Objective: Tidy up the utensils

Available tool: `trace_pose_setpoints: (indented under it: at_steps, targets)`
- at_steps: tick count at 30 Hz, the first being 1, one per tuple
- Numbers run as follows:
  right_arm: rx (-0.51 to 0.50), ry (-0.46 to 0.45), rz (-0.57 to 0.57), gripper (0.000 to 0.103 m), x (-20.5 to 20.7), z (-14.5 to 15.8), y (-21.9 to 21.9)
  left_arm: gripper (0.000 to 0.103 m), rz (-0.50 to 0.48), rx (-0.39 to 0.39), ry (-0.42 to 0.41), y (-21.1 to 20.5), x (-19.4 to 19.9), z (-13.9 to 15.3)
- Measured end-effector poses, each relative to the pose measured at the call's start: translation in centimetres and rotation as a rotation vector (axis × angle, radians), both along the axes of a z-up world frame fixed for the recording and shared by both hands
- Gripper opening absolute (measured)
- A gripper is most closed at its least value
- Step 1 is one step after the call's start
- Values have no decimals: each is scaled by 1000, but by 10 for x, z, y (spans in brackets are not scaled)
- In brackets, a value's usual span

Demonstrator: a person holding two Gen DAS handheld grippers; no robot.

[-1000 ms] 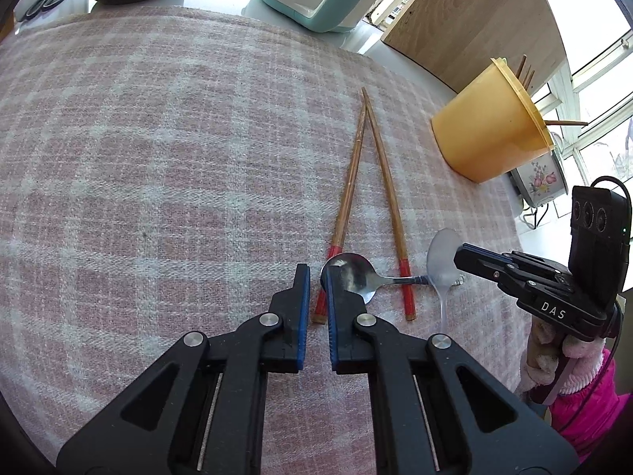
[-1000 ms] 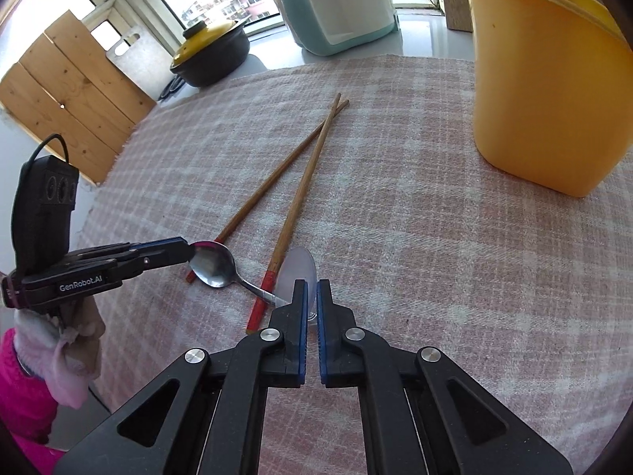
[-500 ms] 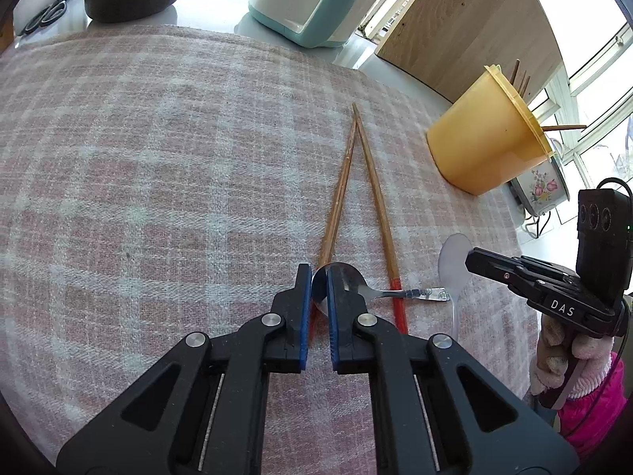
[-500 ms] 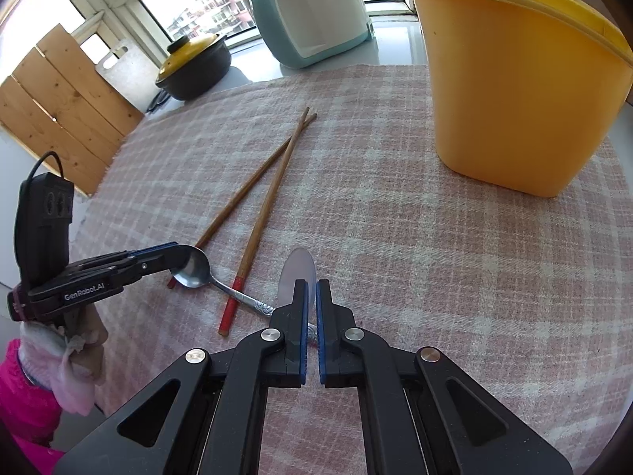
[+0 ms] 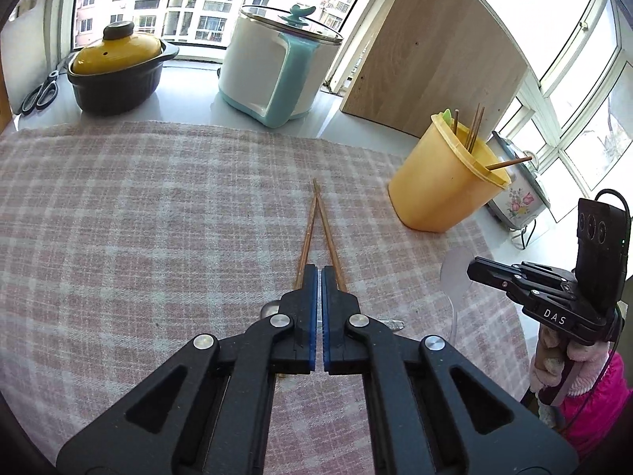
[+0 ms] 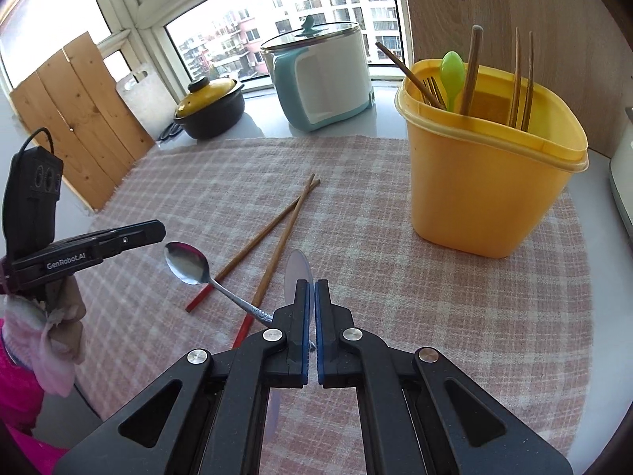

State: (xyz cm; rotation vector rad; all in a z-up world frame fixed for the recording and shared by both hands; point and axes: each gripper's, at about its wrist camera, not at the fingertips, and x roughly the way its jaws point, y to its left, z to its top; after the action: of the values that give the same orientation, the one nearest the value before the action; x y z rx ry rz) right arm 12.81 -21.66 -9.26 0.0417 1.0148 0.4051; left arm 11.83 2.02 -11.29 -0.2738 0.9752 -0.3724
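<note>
Two wooden chopsticks [image 5: 316, 221] with red ends lie in a V on the checked cloth; they also show in the right wrist view [image 6: 273, 233]. A metal spoon [image 6: 188, 263] lies across them; in the left wrist view only its handle end [image 5: 389, 322] shows beside my fingers. My left gripper [image 5: 318, 273] is shut and empty, raised above the spoon's bowl [image 5: 270, 309]. My right gripper [image 6: 310, 289] is shut on a clear plastic spoon [image 6: 297, 269], lifted above the cloth; it also shows in the left wrist view [image 5: 455, 273]. The yellow utensil holder [image 6: 486, 182] stands at the right with several utensils in it.
A white and teal cooker [image 5: 277, 71] and a dark pot with a yellow lid [image 5: 118, 67] stand on the sill behind the cloth. Scissors [image 5: 39, 93] lie at the far left. A wooden board [image 5: 431, 47] leans behind the holder. The cloth's edge [image 6: 118, 182] runs at the left.
Both grippers have risen and tilted up. The left gripper closed fully and lifted off the metal spoon's bowl, which stays on the cloth. The right gripper lifted the clear spoon.
</note>
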Motion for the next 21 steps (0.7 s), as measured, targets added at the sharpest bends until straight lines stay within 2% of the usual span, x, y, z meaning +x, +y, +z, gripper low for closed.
trace_pose_setpoints:
  at_steps: [4,8,9,11,13,21]
  targets:
    - [1,-12,-6,1,-1,4,-3,0,-2,12,29,-1,6,-10]
    - [4,-1,-12,1,-4,1,-7,2,83,-32,132,16,11,-32]
    - [3,1,-14,1,-5,0,-9,5,103,-45,162,21,10,-37]
    - [3,6,-18,1,-5,-1,-11,26,137,-72,196,30,8,-45]
    - [4,14,-24,1,-4,-3,-12,32,153,-108,226,34,5,-53]
    - [6,34,-26,1,-1,-10,-13,30,138,-153,258,24,2,-74]
